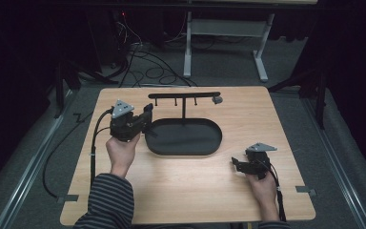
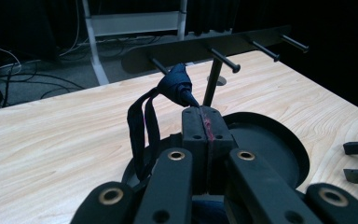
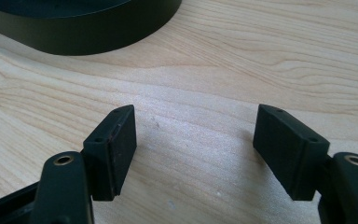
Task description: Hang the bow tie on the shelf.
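A dark blue knotted strap (image 2: 177, 86) is pinched between the closed jaws of the left gripper (image 2: 203, 116), its knot standing just above the jaw tips and its loop hanging down on the left side of the jaws. The strap is held above the near end of a black oval tray (image 2: 279, 144), just in front of the pegs of a black rack (image 2: 223, 46) that rises from the tray. In the high view, the left gripper (image 1: 147, 114) is seen at the tray's left end. The right gripper (image 3: 193, 149) is held with its jaws wide apart and nothing between them, low over the bare wooden table (image 3: 242, 60), well apart from the strap.
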{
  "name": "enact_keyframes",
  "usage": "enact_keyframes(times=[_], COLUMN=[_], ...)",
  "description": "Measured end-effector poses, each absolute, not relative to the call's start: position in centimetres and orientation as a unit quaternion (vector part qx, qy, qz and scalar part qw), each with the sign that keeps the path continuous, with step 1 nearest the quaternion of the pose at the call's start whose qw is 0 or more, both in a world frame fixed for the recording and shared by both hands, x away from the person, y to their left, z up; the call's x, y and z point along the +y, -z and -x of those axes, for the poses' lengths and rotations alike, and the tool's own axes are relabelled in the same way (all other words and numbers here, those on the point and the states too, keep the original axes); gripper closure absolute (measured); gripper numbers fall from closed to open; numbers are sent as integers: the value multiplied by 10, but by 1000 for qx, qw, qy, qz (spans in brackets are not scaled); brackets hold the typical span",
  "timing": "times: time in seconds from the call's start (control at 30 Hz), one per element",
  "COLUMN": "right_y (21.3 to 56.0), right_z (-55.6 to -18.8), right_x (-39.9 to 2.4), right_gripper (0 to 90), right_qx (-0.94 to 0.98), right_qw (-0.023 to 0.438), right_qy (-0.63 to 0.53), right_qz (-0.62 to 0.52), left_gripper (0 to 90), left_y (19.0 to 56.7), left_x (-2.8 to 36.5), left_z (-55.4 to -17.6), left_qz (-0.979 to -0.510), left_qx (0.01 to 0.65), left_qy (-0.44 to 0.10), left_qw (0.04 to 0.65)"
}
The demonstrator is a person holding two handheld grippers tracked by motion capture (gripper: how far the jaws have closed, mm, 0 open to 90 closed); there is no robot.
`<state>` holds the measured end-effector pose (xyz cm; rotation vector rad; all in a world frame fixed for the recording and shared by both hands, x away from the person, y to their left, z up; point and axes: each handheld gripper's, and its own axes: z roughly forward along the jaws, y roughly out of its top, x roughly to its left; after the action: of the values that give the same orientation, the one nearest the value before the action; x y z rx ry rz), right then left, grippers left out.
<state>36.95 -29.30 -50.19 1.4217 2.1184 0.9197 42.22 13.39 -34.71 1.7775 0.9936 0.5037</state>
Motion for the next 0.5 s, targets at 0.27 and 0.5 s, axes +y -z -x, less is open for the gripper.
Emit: enact_keyframes(times=[0.27,0.5], right_y=[502,502], right_z=[-370,-370], right_x=[-293,-293], right_gripper=[315,315], right_qx=[763,763], right_qw=[213,213], right_qy=[-331,-332], right_qz=[-512,-512], left_gripper=[897,897], left_y=[342,336], left_x=[126,117], left_z=[-430,-438], left_qz=[-737,-739], left_qx=[408,403], left_qy=[-209,-213], left_qw=[497,496])
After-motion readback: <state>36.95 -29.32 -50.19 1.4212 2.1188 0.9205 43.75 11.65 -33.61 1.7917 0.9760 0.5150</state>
